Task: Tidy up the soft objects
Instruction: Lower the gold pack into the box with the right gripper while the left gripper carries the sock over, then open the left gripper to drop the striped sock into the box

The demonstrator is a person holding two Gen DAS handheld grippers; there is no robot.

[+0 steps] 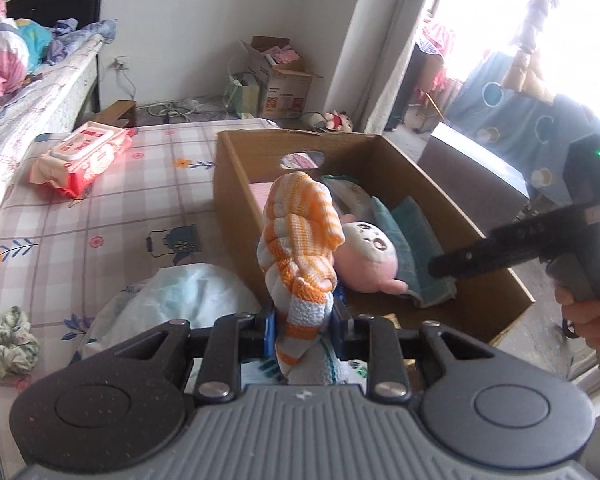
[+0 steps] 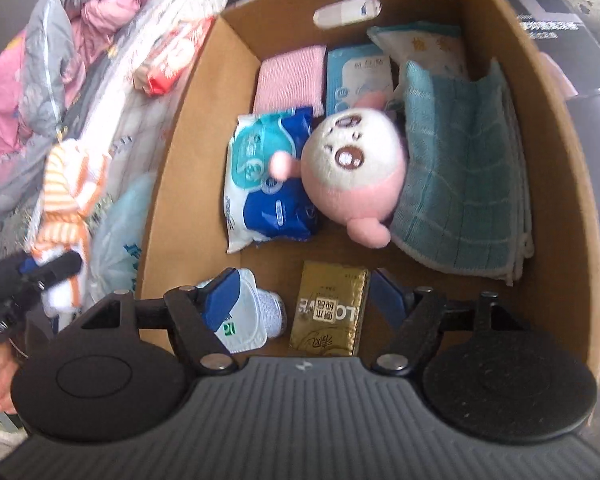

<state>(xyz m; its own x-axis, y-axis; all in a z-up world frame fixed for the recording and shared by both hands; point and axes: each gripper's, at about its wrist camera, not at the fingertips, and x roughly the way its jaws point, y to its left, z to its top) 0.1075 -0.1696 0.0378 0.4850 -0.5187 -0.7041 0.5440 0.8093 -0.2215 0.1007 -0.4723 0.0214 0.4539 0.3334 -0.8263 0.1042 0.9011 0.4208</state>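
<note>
The left gripper (image 1: 303,320) pinches an orange-striped cloth (image 1: 300,248) upright beside the box (image 1: 236,184) wall, above the bedsheet (image 1: 100,208). The right gripper (image 2: 308,300) hangs spread wide and empty over the box, where a pink plush (image 2: 352,168), teal towels (image 2: 464,184), wipes (image 2: 260,184) and a gold pack (image 2: 328,308) crowd the floor.

A red wipes pack (image 1: 82,156) lies on the checked bedsheet (image 1: 112,216).

One brown cardboard box (image 2: 540,128) holds one round pink plush doll (image 2: 352,172), one folded teal checked cloth (image 2: 464,184), one folded pink knit cloth (image 2: 290,80), two blue-and-white tissue packs (image 2: 268,176), one gold foil packet (image 2: 330,308) and one white plastic cup (image 2: 256,312).
</note>
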